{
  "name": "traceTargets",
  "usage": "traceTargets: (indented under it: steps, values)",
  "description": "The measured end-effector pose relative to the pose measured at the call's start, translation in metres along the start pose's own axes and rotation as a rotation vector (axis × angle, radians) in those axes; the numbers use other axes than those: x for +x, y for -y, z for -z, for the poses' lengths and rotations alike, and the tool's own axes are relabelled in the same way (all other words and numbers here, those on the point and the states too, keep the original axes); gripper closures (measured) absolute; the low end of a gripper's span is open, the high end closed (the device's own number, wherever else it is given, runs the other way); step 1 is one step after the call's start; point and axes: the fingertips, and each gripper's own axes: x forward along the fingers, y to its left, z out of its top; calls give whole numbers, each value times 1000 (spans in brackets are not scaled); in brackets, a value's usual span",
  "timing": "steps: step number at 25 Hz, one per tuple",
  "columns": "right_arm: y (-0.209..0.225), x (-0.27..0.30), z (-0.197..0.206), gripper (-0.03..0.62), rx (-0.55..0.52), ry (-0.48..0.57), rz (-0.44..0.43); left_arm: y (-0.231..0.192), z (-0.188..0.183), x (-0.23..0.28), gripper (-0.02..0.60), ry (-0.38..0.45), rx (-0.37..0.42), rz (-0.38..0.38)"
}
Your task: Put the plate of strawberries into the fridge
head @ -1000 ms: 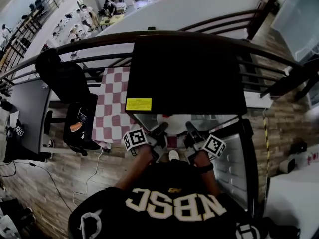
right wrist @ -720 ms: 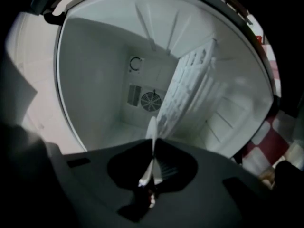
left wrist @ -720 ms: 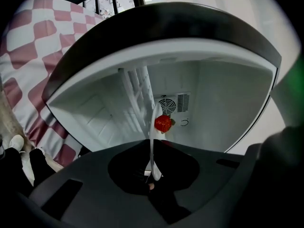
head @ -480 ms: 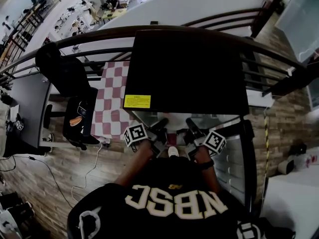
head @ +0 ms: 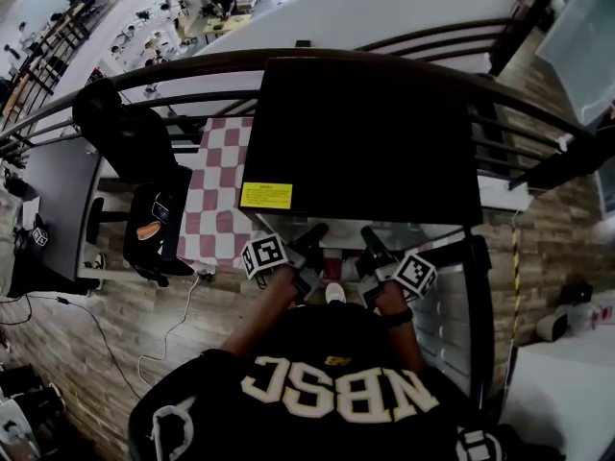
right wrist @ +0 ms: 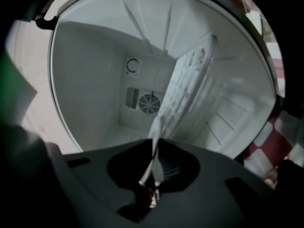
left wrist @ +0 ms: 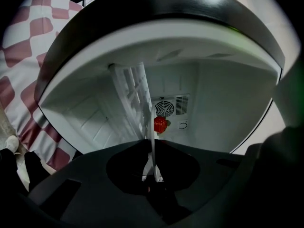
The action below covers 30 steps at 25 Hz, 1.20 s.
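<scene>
Two hand-held grippers, one plate, one fridge, and one strawberry in sight. The left hand-held gripper (left wrist: 151, 148) and the right hand-held gripper (right wrist: 155, 146) are each clamped almost fully closed on the thin rim of the white plate (left wrist: 138, 91), which spans between them. Both forearms reach forward side by side, at the mouth of the open fridge (head: 365, 133). The strawberry (left wrist: 160, 124) shows just ahead of the left jaws.
</scene>
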Motion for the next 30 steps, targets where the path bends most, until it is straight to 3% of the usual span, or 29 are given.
traceTargets:
  steps: [6, 11, 16, 22, 23, 26, 30]
  values:
    - [2, 0, 1, 557, 23, 2, 12, -1, 0, 0, 546, -2, -7, 2]
    - [-1, 3, -1, 557, 30, 24, -54, -1, 0, 0, 545, -5, 11, -8]
    - [1, -2, 0, 557, 48, 38, -25, 0, 2, 1, 540, -15, 48, -32]
    - [2, -3, -2, 557, 42, 71, -20, 7, 3, 2, 491, -22, 77, -34]
    - [0, -3, -2, 551, 32, 78, -29, 8, 3, 2, 483, -20, 73, -29]
    - [-12, -2, -6, 411, -3, 102, -88, 10, 3, 2, 455, -15, 78, -21]
    - [-16, -7, -8, 390, -23, 125, -97, 17, 6, 0, 386, -20, 144, -13]
